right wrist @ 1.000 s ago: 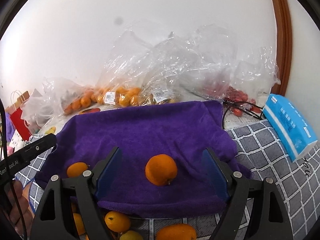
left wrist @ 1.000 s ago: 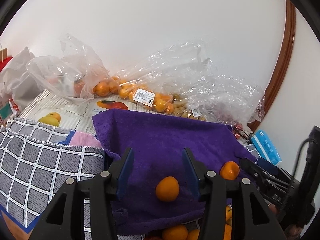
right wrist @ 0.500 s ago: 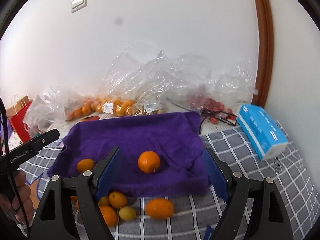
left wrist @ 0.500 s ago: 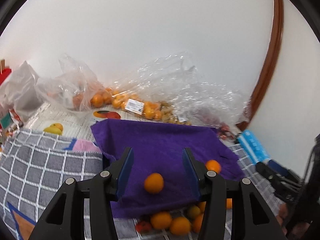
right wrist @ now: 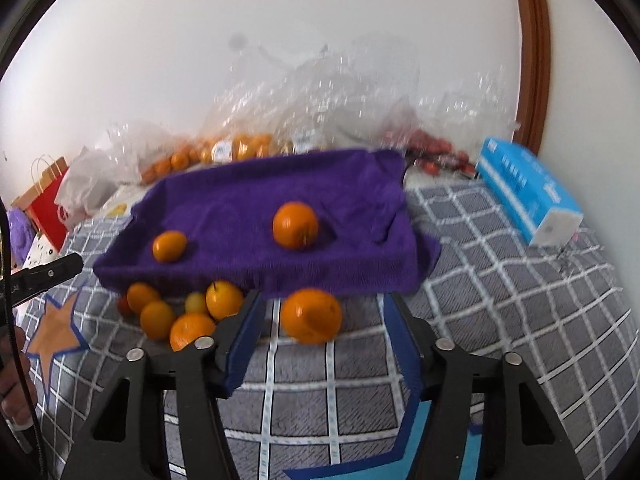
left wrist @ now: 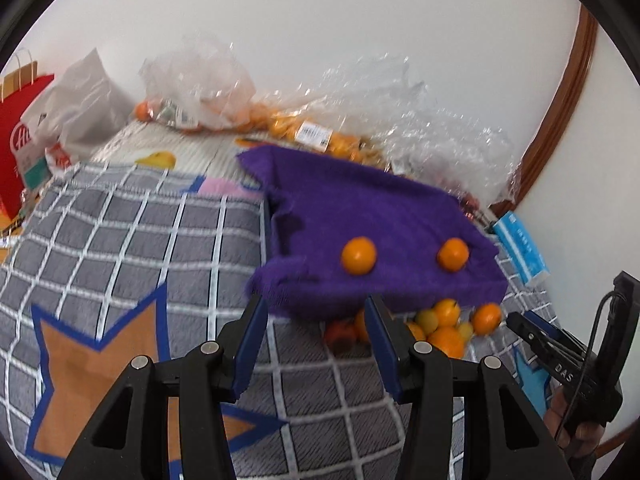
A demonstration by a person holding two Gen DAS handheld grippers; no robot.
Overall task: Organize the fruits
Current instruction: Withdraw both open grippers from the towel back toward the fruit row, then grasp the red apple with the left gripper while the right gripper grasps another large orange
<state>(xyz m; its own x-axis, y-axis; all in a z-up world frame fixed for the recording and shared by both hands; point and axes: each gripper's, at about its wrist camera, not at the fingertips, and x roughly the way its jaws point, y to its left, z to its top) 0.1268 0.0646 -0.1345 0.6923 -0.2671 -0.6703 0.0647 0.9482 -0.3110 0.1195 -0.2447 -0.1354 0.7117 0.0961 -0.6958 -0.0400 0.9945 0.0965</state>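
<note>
A purple towel (left wrist: 372, 216) (right wrist: 256, 208) lies raised on the checked blanket with two oranges on it: a small one (left wrist: 358, 255) (right wrist: 169, 245) and a larger one (left wrist: 452, 254) (right wrist: 295, 225). Several loose oranges and yellow fruits (left wrist: 444, 324) (right wrist: 188, 312) lie on the blanket at the towel's front edge, with one big orange (right wrist: 311, 314) apart to the right. My left gripper (left wrist: 312, 312) is open and empty, short of the towel. My right gripper (right wrist: 324, 312) is open and empty, its jaws either side of the big orange.
Clear plastic bags of oranges (left wrist: 304, 132) (right wrist: 240, 148) line the wall. A blue tissue pack (left wrist: 520, 248) (right wrist: 528, 196) lies to the right. A red paper bag (left wrist: 20, 132) (right wrist: 44, 196) stands at the left. The grey checked blanket (left wrist: 120, 240) (right wrist: 500, 280) covers the surface.
Both grippers have pulled back and risen from the towel. Each leaves an orange lying on it. The loose fruit pile in front has come into view.
</note>
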